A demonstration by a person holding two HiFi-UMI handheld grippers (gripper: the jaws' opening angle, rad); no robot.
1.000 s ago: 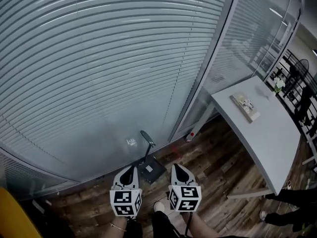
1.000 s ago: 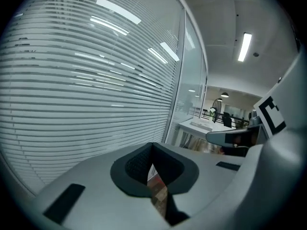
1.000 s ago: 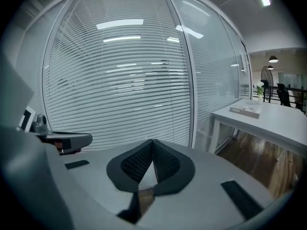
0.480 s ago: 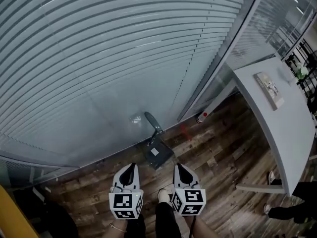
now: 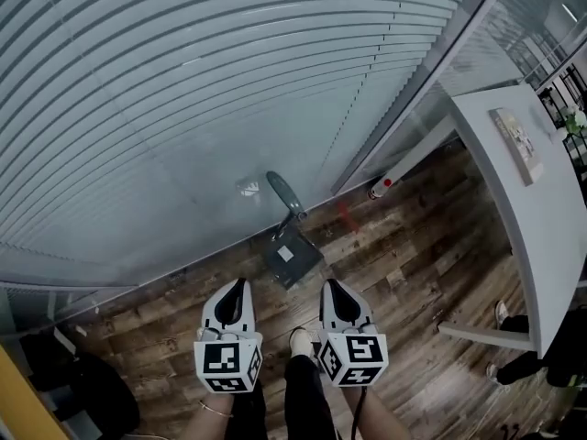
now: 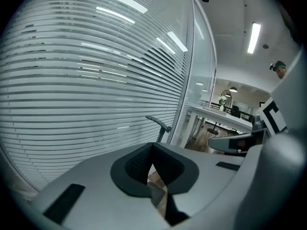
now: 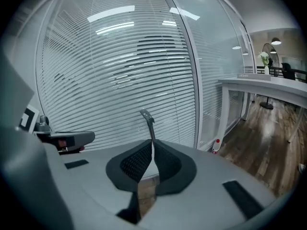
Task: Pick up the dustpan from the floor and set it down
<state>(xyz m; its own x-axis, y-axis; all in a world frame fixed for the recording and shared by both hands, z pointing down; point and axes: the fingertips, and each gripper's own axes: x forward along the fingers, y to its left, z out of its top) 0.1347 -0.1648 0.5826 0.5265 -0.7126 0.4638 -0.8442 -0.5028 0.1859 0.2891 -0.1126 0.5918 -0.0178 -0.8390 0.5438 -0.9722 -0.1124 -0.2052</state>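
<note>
- Both grippers have sunk since a second ago. In the head view the dustpan [image 5: 292,257] now shows clear beyond their tips instead of right at them.
- The left gripper [image 5: 236,287] has its jaws pressed together with nothing between them, and the right gripper [image 5: 333,288] is the same.
- The dustpan stands on the wooden floor [image 5: 413,255], farther out than both grippers and between their lines, touching neither. Its handle [image 5: 284,193] rises against the glass wall with blinds [image 5: 183,108].
- Farther right, a red-capped bottle [image 5: 381,187] lies at the wall's foot, and beyond it is the white counter [image 5: 541,227].
</note>
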